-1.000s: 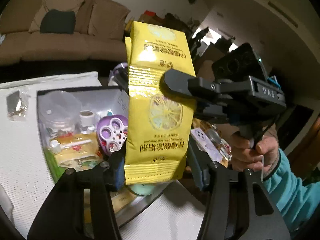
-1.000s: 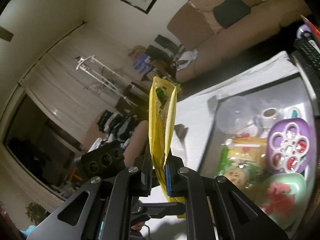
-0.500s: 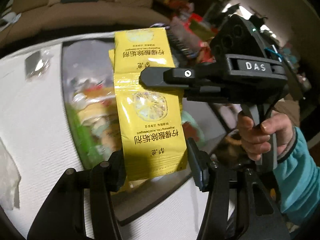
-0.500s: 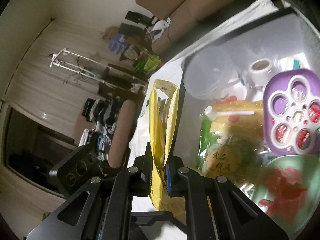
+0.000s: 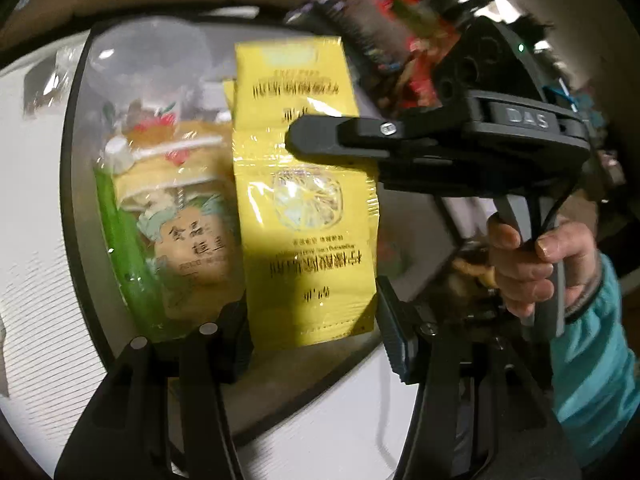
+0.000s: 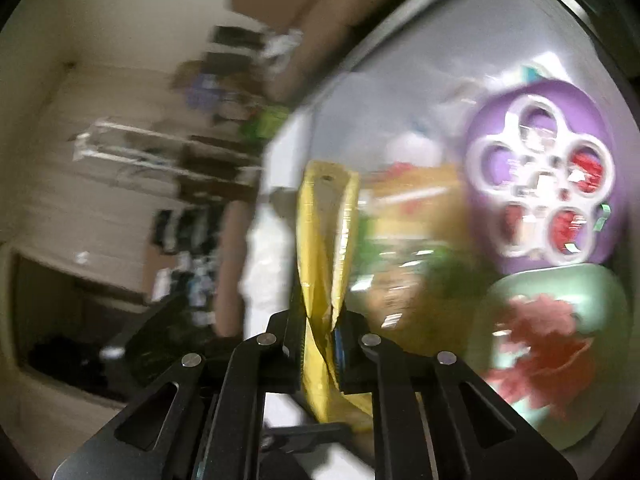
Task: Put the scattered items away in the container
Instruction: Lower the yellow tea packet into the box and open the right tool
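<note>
You work over a white ribbed cloth in a cluttered, dim room. Your right gripper pinches the glossy yellow packets edge-on above the dark-rimmed container. Your left gripper stands spread around their lower edge. Below lie a green-and-yellow snack bag, a purple flower-shaped case and a pale green dish.

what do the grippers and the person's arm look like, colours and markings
Both grippers are matte black plastic with silver screws. The right gripper has grey raised "DAS" lettering, a grey handle, a black cable and a small green light. The left gripper has blue ribbed pads. The bare right hand shows a teal sleeve with a grey cuff.
</note>
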### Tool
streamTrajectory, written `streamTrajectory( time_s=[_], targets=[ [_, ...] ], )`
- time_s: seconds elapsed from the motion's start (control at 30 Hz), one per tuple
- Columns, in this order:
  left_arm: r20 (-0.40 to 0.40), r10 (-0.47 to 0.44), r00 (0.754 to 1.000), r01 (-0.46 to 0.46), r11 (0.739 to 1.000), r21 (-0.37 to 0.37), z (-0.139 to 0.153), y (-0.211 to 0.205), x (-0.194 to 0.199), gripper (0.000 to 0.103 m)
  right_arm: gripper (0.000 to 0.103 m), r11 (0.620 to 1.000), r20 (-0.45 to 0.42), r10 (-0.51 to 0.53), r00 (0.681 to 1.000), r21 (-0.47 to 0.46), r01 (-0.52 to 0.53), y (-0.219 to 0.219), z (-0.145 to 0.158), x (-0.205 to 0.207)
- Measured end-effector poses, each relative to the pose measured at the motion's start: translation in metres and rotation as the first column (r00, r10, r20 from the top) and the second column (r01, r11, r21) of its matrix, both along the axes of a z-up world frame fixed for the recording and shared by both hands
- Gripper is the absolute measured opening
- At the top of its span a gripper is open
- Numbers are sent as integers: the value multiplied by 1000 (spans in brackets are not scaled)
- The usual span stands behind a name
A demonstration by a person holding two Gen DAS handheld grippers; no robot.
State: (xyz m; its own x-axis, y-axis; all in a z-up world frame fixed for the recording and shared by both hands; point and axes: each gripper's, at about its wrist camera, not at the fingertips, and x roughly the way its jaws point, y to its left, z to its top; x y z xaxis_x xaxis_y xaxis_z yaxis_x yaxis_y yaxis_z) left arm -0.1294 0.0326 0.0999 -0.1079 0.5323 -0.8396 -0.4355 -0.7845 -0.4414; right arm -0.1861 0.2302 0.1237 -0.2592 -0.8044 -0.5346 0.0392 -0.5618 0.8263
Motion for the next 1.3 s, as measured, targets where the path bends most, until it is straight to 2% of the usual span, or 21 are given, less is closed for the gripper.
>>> streamTrajectory(
  time_s=[0.1, 0.2, 0.27, 0.33, 0.4, 0.5, 0.57, 0.67, 0.73, 0.8, 0.87, 0.9, 0.93, 1.0, 1.1, 1.3],
  targets=[
    [19, 20, 1000, -19, 999, -36, -9, 6, -8, 63, 15, 989, 17, -6, 1000, 146, 4, -2, -14, -24],
    [21, 35, 999, -34, 998, -57, -12, 8, -13, 69, 21, 962, -61, -7, 998, 272, 23, -4, -8, -43],
    [24, 40, 999, -39, 998, -49, -10, 14, -18, 73, 39, 931, -88, -4, 996, 364, 36, -5, -1, -53],
    [37, 35, 999, -34, 999, -43, -11, 23, -22, 73, 40, 913, -150, 4, 989, 405, 57, -5, 9, -56],
    [43, 31, 999, -29, 998, -46, -13, 27, -24, 73, 47, 896, -181, -1, 983, 436, 81, -3, 15, -56],
    [23, 25, 999, -24, 999, -37, -8, 28, -19, 73, 47, 892, -222, -14, 975, 438, 112, 4, 27, -44],
    [-6, 39, 999, -40, 999, -27, -2, 29, -18, 73, 47, 871, -245, -5, 970, 476, 124, 4, 31, -36],
    [-60, 45, 997, -45, 999, -10, 9, 37, -14, 73, 47, 884, -203, 12, 979, 459, 85, 1, 22, -30],
    [-26, 3, 1000, -2, 999, 34, 9, 50, -13, 74, 47, 867, -149, 18, 989, 494, 59, -2, 10, -29],
    [15, -44, 999, 43, 998, 40, 1, 70, -13, 74, 47, 840, -108, 5, 994, 540, 55, -1, -2, -31],
    [52, -67, 996, 67, 998, 10, -14, 88, -16, 73, 47, 841, -84, -14, 996, 537, 57, 4, -8, -30],
    [72, -70, 995, 69, 998, 8, -20, 93, -17, 73, 46, 840, -84, -18, 996, 539, 61, 6, -8, -27],
    [96, -70, 993, 69, 998, 14, -24, 95, -18, 73, 42, 842, -87, -19, 996, 536, 63, 9, -7, -25],
    [114, -73, 991, 70, 997, 30, -24, 93, -13, 73, 42, 847, -91, -19, 996, 528, 64, 12, -7, -24],
    [43, -56, 998, 55, 998, 26, -4, 73, -1, 73, 44, 836, -121, 4, 993, 545, 63, 15, 3, -20],
    [-86, 51, 995, -50, 999, 15, 41, 15, 25, 73, 44, 876, -180, -16, 983, 472, 101, 21, 27, -9]
  ],
)
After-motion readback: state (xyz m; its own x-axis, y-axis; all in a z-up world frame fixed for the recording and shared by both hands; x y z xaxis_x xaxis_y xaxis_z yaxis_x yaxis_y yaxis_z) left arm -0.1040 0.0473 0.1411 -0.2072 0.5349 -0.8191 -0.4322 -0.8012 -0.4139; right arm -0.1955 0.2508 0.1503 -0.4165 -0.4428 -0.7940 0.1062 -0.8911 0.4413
